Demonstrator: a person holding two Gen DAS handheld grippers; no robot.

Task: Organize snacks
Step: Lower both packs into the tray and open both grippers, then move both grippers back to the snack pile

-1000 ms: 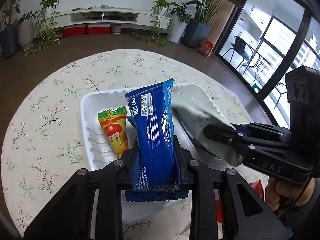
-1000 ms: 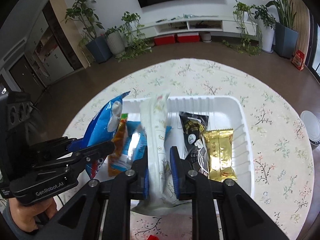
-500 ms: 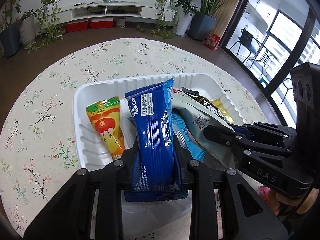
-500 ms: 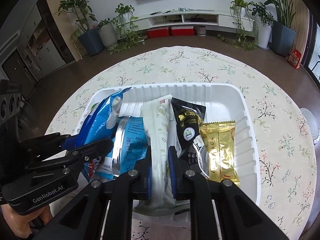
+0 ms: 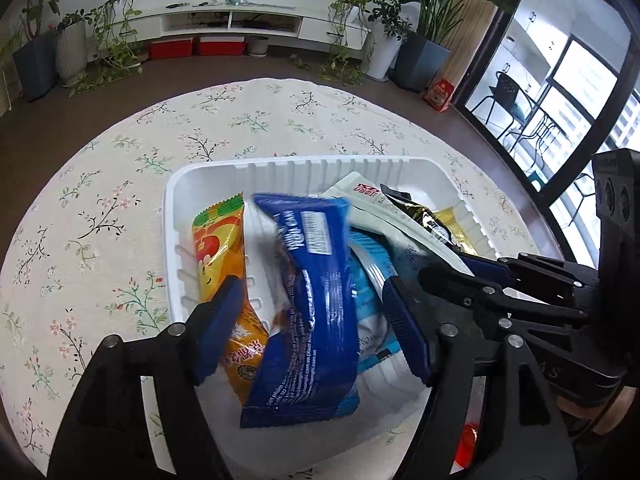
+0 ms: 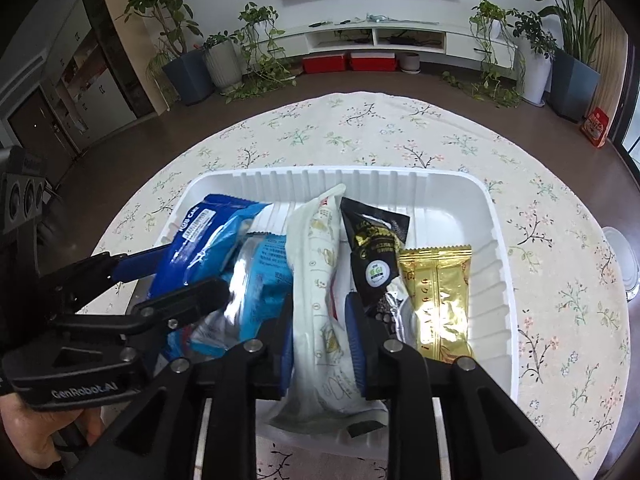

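A white ribbed tray [image 5: 280,170] [image 6: 492,216] on the floral tablecloth holds several snack packs. My left gripper [image 5: 312,304] is open, its jaws wide on either side of the dark blue roll-cake pack [image 5: 316,292] [image 6: 200,248], which lies loose in the tray between an orange pack [image 5: 216,248] and a light blue pack [image 6: 260,280]. My right gripper [image 6: 320,328] has its jaws close on either side of a white pouch [image 6: 320,272]; they look slightly parted. A black pack [image 6: 374,256] and a gold bar [image 6: 436,300] lie to the right of the pouch.
The round table [image 6: 560,280] with floral cloth surrounds the tray. A red item [image 5: 468,448] lies on the table near the tray's near right corner. A white lid [image 6: 628,264] sits at the table's right edge. Potted plants and a TV shelf stand behind.
My left gripper has opened and let go of the dark blue pack, which has dropped into the tray. My right gripper has lowered the white pouch into the tray and its jaws have loosened.
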